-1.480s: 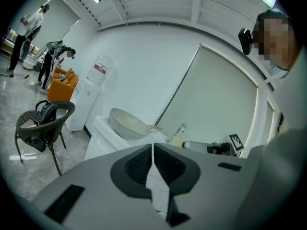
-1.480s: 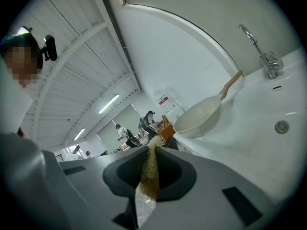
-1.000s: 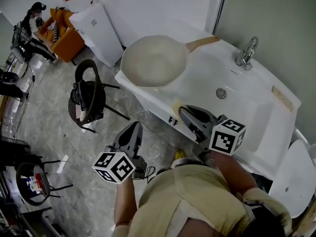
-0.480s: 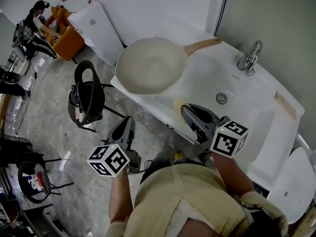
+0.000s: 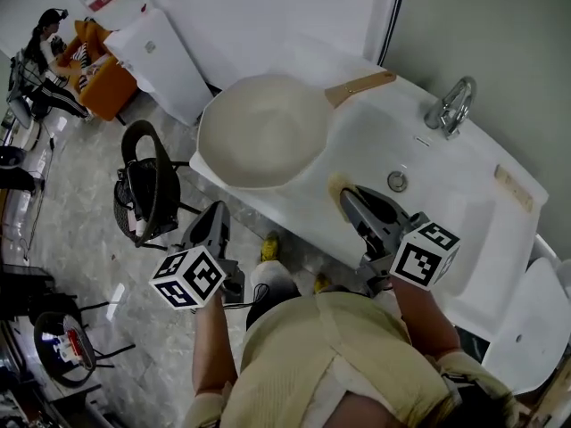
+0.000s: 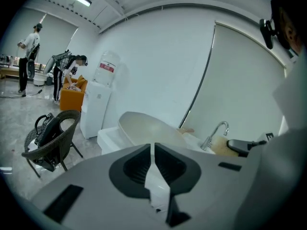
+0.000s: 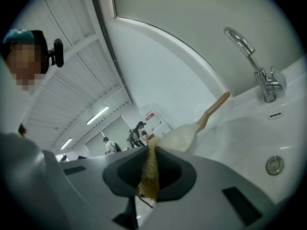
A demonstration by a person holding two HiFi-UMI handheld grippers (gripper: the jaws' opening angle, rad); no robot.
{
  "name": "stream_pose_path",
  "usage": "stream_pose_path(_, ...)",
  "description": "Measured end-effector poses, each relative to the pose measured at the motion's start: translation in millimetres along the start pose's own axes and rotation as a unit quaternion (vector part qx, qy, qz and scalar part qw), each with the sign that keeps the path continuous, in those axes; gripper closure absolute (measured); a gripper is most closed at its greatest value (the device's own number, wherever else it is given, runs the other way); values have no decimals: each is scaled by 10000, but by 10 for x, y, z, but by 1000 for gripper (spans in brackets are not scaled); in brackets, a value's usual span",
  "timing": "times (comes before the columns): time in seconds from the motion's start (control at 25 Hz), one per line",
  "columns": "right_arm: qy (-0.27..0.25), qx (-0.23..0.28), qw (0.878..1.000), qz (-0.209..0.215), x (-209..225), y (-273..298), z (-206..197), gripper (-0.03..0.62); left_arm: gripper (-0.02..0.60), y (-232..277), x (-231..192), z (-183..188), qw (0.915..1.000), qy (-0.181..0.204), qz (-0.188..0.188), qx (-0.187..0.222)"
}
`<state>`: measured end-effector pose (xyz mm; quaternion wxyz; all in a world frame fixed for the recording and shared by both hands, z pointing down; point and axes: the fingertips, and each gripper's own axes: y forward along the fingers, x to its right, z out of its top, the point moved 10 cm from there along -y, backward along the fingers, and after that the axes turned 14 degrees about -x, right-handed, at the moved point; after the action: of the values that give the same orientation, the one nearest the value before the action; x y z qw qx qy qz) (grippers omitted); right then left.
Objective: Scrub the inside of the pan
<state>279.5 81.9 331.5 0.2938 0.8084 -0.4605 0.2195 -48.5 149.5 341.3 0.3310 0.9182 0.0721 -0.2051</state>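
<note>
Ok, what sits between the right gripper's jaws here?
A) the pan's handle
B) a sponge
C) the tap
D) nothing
B: the right gripper view shows the right gripper pinching a yellowish sponge, while the pan and tap are apart from it.

One pan (image 5: 254,141), one sponge (image 7: 149,169), one tap (image 5: 449,105), one sink (image 5: 464,208) — two grippers: left gripper (image 5: 218,210), right gripper (image 5: 350,196). One chair (image 5: 143,181), one water cooler (image 5: 152,52) — two people (image 6: 27,51) (image 6: 72,71).
</note>
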Motion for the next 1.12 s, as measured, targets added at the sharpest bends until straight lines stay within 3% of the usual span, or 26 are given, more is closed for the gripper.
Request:
stream_pose_path(0.28,146,234,9985,-470,86,334,220,539,464,278,-415,469,9999,62,-43,-123)
stream_pose_path(0.56,-63,274,9961,-834,-14,794,422,539,413,603,-824,923,9991,123,-201,-361)
stream_pose_path(1.12,-355,471,9849,-1626,-92,1258,675,539,403,1218,-1209,1376,9918,528,-598,-996)
